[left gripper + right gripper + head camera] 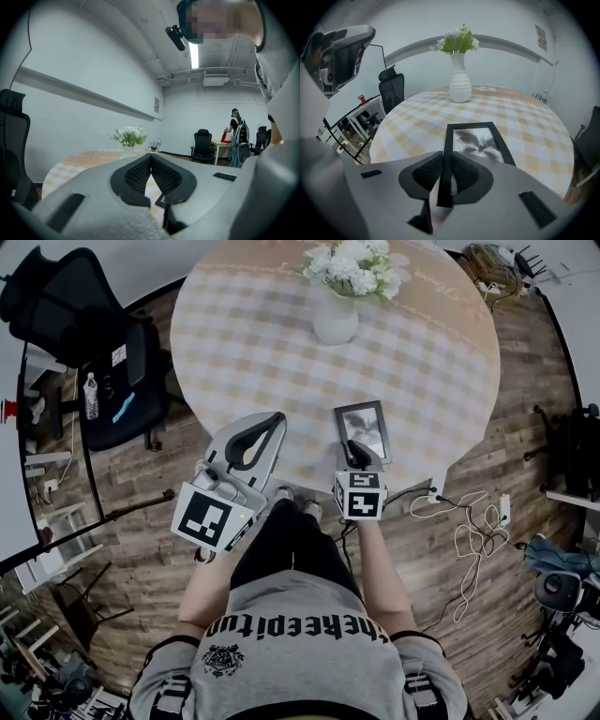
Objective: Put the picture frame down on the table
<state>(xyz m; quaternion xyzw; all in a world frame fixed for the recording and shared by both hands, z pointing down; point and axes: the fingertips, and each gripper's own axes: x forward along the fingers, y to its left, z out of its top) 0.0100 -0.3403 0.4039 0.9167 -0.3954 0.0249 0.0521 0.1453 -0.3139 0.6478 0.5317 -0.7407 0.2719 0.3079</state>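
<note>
The right gripper has its jaws pressed tight on the picture frame, pinching the left long side of its black border near the corner closest to the person. The frame faces up and shows a grey flower print. Its long axis runs straight away from the jaws, toward 12 o'clock. It is low over the 6 o'clock edge of the round table, which has a checked cloth. Whether it touches the cloth cannot be told. Beyond it at 12 o'clock, well apart, a white vase of flowers stands upright.

In the head view, the left gripper is at 9 o'clock from the right gripper, just beside the table edge. Its jaws are pressed together with nothing between them.
</note>
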